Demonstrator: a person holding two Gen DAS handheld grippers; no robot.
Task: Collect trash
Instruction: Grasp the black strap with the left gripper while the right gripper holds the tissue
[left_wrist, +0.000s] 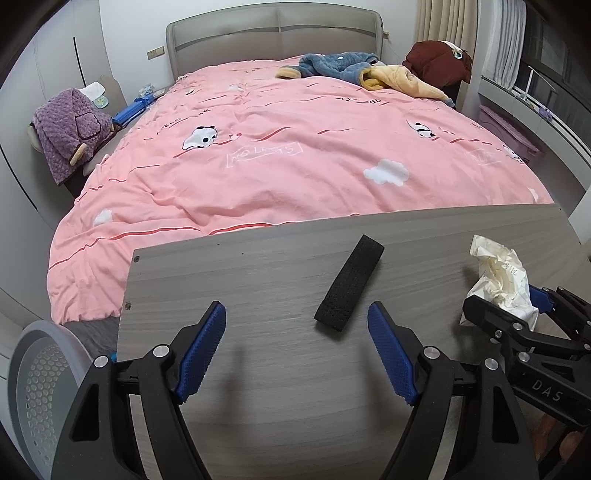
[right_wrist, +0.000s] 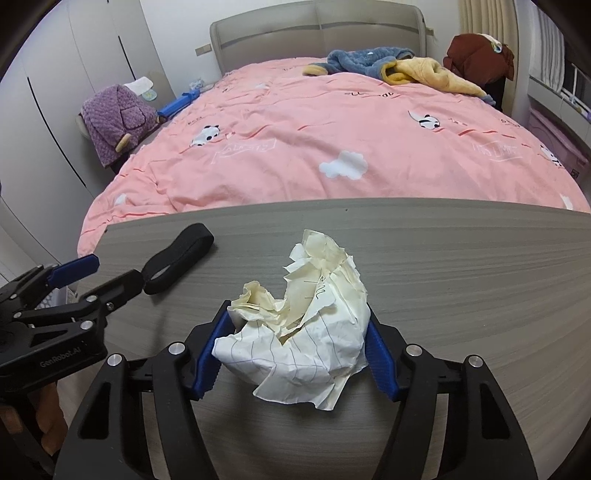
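Note:
A crumpled ball of cream and lined white paper (right_wrist: 306, 325) sits between the blue pads of my right gripper (right_wrist: 295, 350), which is shut on it just above the grey wooden table (right_wrist: 461, 280). The paper also shows in the left wrist view (left_wrist: 500, 277), held by the right gripper (left_wrist: 517, 314). A black fabric band (left_wrist: 349, 282) lies on the table, just ahead of my left gripper (left_wrist: 297, 350), which is open and empty. In the right wrist view the band (right_wrist: 181, 254) lies by the left gripper (right_wrist: 107, 280).
A bed with a pink quilt (left_wrist: 288, 147) lies beyond the table's far edge. Clothes (left_wrist: 354, 70) are piled near the headboard. A purple robe (left_wrist: 70, 129) hangs over a stool at left. A grey perforated bin (left_wrist: 40, 387) stands left of the table.

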